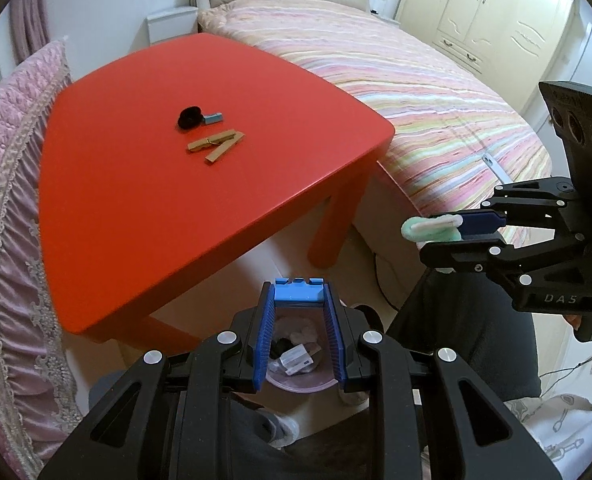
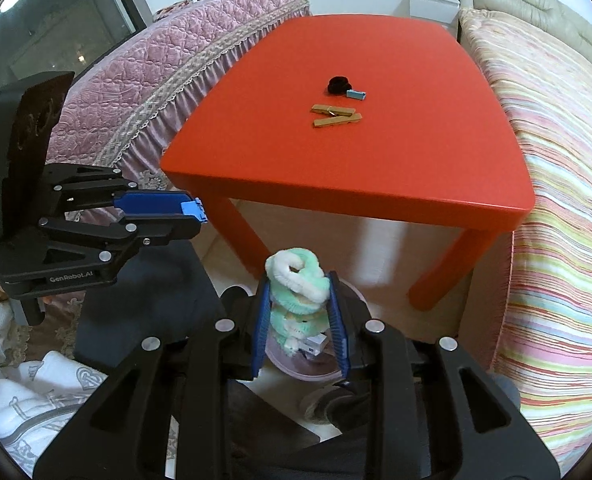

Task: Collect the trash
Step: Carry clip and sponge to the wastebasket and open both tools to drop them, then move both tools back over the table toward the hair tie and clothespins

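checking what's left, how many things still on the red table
4, clustered mid-table: a black ring, a small blue block touching it, and two wooden pieces just in front. None seem hidden.

We see only part of the pink bin (image 1: 296,384), its rim hidden behind the left gripper (image 1: 298,312). The small blue item (image 1: 212,119) on the table is too tiny for us to identify. The wardrobe (image 1: 491,12) runs off the frame's edge.

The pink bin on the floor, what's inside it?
In the pink bin you can see a small white box and crumpled wrappers. The left gripper fingers cover its sides, and the bottom is hidden.
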The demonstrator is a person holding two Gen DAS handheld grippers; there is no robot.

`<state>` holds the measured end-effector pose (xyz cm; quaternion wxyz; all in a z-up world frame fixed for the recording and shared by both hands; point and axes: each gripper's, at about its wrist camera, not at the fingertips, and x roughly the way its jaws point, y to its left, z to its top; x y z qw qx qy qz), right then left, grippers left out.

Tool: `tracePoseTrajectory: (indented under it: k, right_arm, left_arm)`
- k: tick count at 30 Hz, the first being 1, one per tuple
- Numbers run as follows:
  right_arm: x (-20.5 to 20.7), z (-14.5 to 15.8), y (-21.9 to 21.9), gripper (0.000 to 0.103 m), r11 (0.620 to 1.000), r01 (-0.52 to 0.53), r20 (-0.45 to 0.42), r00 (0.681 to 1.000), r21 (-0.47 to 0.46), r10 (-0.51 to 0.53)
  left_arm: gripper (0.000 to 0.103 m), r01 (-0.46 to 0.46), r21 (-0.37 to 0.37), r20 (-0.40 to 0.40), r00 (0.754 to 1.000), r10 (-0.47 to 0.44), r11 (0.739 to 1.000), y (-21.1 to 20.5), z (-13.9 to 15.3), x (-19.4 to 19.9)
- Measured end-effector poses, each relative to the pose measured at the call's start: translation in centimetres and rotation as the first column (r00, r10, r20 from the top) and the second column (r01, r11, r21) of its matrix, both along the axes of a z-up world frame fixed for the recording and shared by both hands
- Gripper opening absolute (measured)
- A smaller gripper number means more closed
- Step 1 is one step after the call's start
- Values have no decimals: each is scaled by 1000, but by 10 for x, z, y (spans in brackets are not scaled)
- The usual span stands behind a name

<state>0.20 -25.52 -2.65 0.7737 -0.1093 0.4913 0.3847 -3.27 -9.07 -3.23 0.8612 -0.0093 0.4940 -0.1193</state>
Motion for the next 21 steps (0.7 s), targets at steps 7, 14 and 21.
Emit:
tracePoseTrajectory:
  k: [7, 14, 21]
  right_arm:
    - [5, -3, -6, 81, 999, 35, -13, 999, 4, -35]
    - [8, -7, -11, 95, 998, 63, -25, 998, -5, -63]
    - [8, -5, -10, 96, 997, 71, -26, 997, 7, -70]
  left_arm:
    - [88, -24, -9, 18, 1000, 24, 1000, 2, -2, 2]
    - [95, -77, 15, 12, 997, 76, 997, 12, -2, 3]
    - [95, -105, -7, -2, 994, 105, 994, 20, -2, 4]
